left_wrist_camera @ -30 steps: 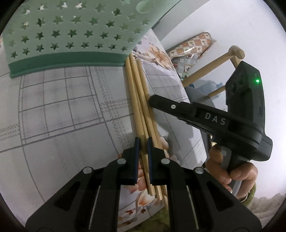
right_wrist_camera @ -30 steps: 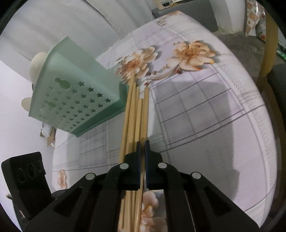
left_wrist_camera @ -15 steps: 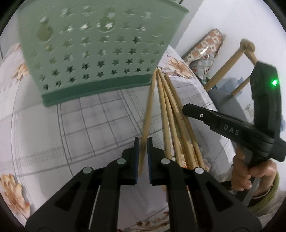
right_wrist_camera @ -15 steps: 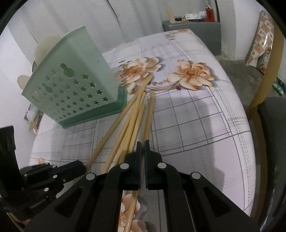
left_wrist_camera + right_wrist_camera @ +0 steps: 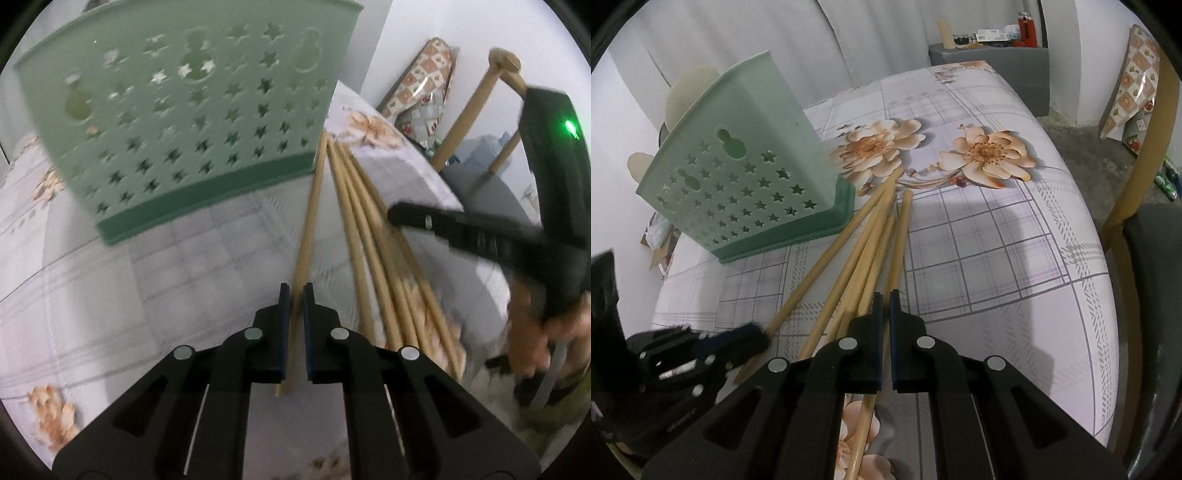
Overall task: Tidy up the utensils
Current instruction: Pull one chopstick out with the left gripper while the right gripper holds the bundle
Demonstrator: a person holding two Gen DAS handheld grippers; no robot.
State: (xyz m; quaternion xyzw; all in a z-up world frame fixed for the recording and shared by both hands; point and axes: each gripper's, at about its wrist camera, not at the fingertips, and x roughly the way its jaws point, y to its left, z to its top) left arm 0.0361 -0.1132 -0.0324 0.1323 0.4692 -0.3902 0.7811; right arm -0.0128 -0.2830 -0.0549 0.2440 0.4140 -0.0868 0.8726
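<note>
A mint-green star-holed utensil holder (image 5: 184,129) (image 5: 738,192) stands on the flowered tablecloth. Several wooden chopsticks (image 5: 369,240) (image 5: 864,251) fan out on the cloth from its base corner. My left gripper (image 5: 295,299) has its jaws closing on the near end of one chopstick (image 5: 310,221) that is splayed left of the bundle; the right wrist view shows that gripper (image 5: 757,332) at lower left. My right gripper (image 5: 885,299) is shut on the rightmost chopstick (image 5: 899,240), and its tip (image 5: 393,218) shows over the bundle in the left wrist view.
The tablecloth (image 5: 997,258) drops off at the table's right edge. A wooden chair (image 5: 1145,158) (image 5: 469,110) stands beside it. A grey cabinet (image 5: 990,62) with small items sits behind the table, and a patterned bag (image 5: 417,96) leans on the wall.
My left gripper has swung one chopstick leftward out of the bundle. Both views have rolled, so the holder now looks more upright. The right gripper kept its grip in place.
</note>
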